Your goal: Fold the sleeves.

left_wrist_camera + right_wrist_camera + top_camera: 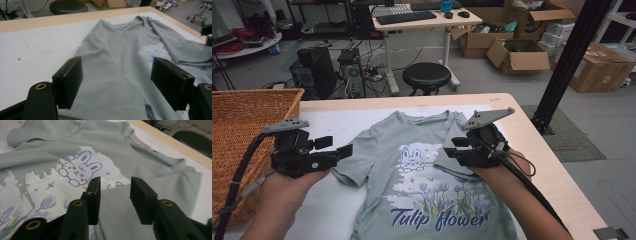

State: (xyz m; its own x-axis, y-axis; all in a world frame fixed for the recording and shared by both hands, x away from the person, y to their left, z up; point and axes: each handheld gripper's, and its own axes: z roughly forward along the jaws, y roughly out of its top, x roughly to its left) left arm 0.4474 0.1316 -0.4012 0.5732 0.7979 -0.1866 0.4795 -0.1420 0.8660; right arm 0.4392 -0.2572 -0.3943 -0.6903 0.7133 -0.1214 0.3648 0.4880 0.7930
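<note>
While the grey T-shirt point(427, 175) lies flat, collar away from me, the high view puts my left gripper point(343, 148) beside its unfolded sleeve and nearer it, the left gripper view shows jaws wide astride that sleeve point(112, 95), and the right gripper view shows my right gripper point(115, 195) parted, gripping nothing, over the folded sleeve point(120, 212).

This is a lab or workshop room with an office corner, not a home. Beyond the pale wooden work table point(532, 145) stand a white desk with a black keyboard point(406, 17), a round black stool point(426, 76) and black computer towers point(318, 70) amid loose cables on the bare grey floor. Open brown cardboard boxes point(518, 55) are piled at the right (near a black metal frame post point(568, 60)), and a woven wicker basket point(242, 120) sits at the left.
</note>
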